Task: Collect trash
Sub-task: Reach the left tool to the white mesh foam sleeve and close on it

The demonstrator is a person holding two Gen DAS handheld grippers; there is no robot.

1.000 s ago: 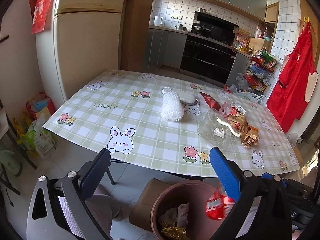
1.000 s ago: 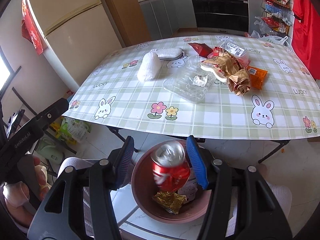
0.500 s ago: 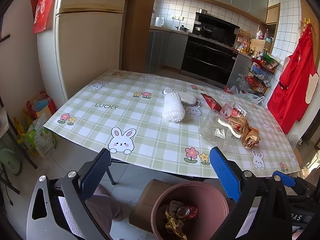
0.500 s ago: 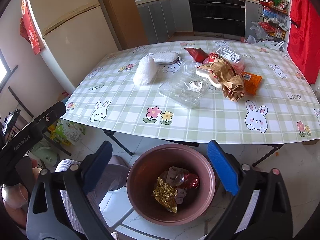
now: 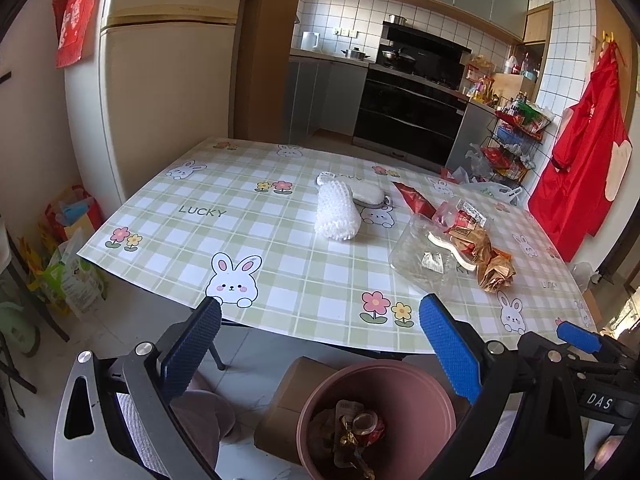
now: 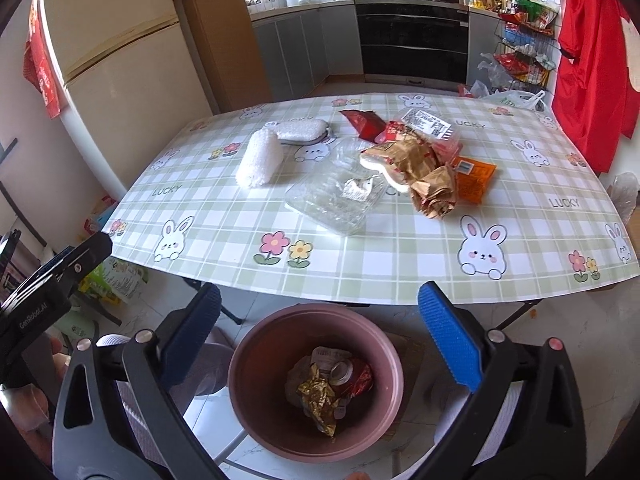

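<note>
A brown-pink trash bin [image 6: 248, 392] stands on the floor in front of the table; it also shows in the left wrist view [image 5: 436, 392]. In it lie a crushed red can [image 6: 346, 374] and a gold wrapper [image 6: 316, 396]. My right gripper [image 6: 318, 316] is open and empty above the bin. My left gripper [image 5: 316, 326] is open and empty to the left of it. On the table [image 6: 384, 256] lie a clear plastic tray [image 6: 332, 196], crumpled brown wrappers [image 6: 428, 176], an orange packet [image 6: 474, 176], a red packet [image 6: 362, 122] and a white foam roll [image 6: 260, 156].
A white sponge-like pad [image 6: 300, 130] lies behind the foam roll. A cardboard box [image 5: 296, 396] sits on the floor by the bin. A fridge [image 5: 160, 100] stands at the left. A red apron [image 5: 580, 152] hangs at the right. Bags [image 5: 68, 264] lie on the floor at the left.
My right gripper opened and let go of the red can, which fell into the bin. The right gripper then rose a little. The left gripper stayed open and barely moved.
</note>
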